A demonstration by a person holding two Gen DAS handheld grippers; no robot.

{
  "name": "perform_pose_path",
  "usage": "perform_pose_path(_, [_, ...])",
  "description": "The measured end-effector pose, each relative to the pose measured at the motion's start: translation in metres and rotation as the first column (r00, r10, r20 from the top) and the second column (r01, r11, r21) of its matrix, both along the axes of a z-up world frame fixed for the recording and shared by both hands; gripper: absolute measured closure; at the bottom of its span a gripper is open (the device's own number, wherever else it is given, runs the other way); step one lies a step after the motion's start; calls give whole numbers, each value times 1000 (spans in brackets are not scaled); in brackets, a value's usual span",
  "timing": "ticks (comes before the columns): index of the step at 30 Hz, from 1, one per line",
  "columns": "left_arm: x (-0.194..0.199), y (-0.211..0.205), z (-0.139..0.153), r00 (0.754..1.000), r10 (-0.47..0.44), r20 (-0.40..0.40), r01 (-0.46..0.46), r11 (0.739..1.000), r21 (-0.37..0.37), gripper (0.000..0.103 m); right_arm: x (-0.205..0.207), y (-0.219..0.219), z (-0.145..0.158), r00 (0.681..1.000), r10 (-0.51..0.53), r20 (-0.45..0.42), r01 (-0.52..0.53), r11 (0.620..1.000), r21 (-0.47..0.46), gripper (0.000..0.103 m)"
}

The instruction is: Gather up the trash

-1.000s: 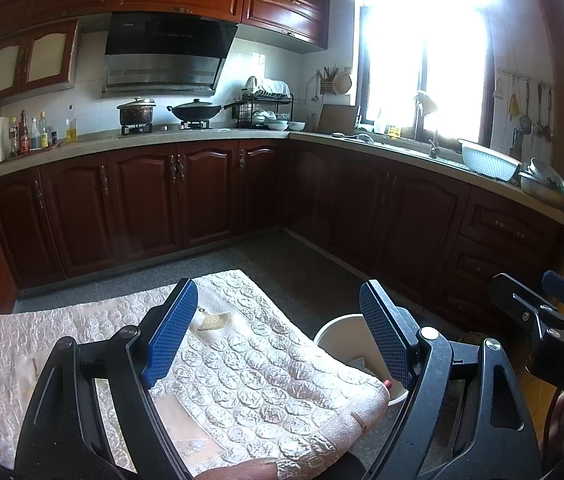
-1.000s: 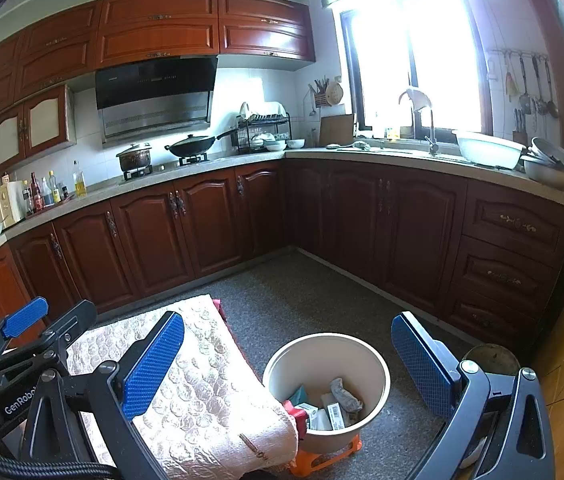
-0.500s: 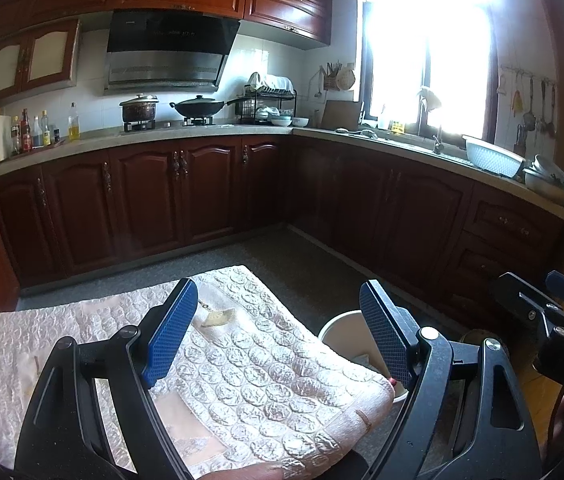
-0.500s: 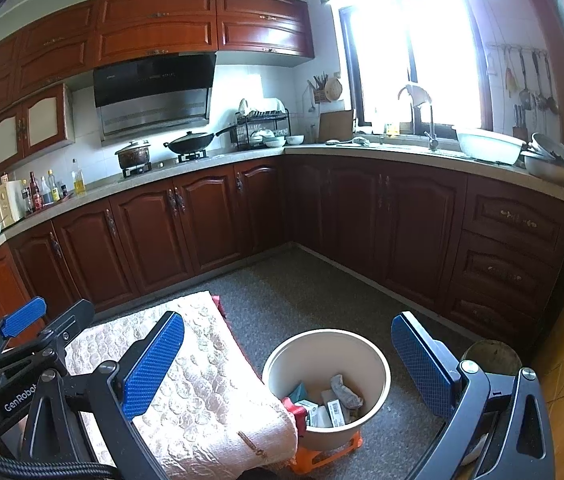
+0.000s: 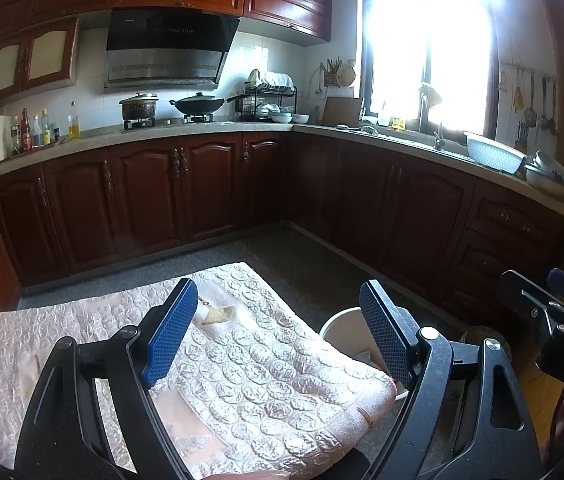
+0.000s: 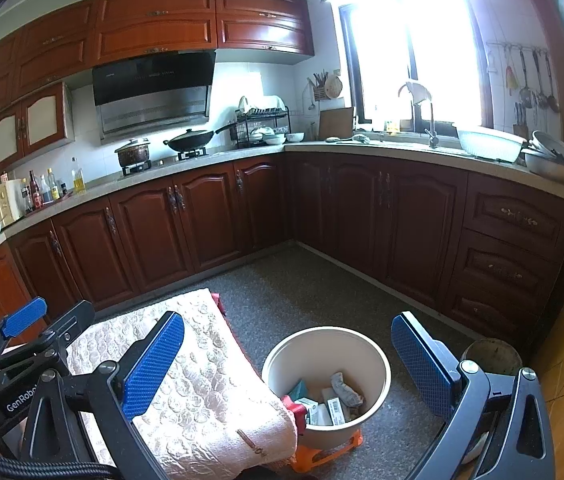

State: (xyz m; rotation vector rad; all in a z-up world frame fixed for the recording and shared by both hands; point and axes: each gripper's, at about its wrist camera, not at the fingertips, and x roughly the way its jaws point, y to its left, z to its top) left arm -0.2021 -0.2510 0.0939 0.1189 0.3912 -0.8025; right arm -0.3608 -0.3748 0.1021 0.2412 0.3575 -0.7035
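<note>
A cream bin [image 6: 326, 376] stands on an orange stool on the floor and holds several scraps of paper and packaging; its rim shows in the left wrist view [image 5: 340, 320]. A small tan scrap [image 5: 217, 314] lies on the quilted pink table cover [image 5: 241, 372], between and beyond my left gripper's fingers. My left gripper [image 5: 277, 332] is open and empty above the cover. My right gripper [image 6: 288, 364] is open and empty above the bin and the cover's edge [image 6: 201, 392]. Each gripper shows at the edge of the other's view.
Dark wooden cabinets [image 6: 209, 220] run along the back and right walls under a grey counter with pots, bottles, a dish rack and bowls. A grey speckled floor [image 6: 302, 288] lies between them and the table. A round dark object [image 6: 490, 356] sits on the floor at right.
Both views have tilted slightly upward, so the cover and bin sit a little lower in frame. Both grippers stay open and empty.
</note>
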Motion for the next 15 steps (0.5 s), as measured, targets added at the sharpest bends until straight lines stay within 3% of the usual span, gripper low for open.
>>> perform_pose_path(15, [4, -1, -3, 1000, -6, 6, 6, 1000, 9, 20, 0, -2, 1, 1000, 1, -3, -1, 1000, 1, 0])
